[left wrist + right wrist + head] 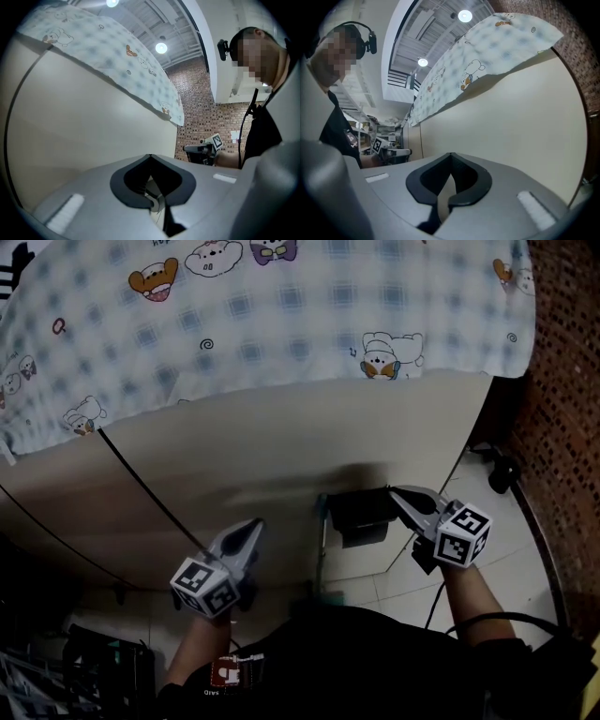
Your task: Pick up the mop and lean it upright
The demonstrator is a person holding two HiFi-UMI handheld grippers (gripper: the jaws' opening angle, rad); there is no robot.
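Holding both hands level toward the wall [281, 442], we keep the left gripper [255, 524] and the right gripper [395, 491] closed, nothing between their jaws. The mop [347, 517], a thin pole with a dark head, stands against the wall, between the grippers, nearer the right one.

Brightness: head view dim, its lower part nearly black; both gripper views brighter.
Source: round ceiling lamps [161, 47] overhead, glaring white.
Shadow: soft dark patch on the cream wall [281, 446] beside the right tongs [396, 493].
Distortion: fisheye bends straight edges; black vignette rings the gripper views.
Focus: patterned cloth [117, 51] looks soft.
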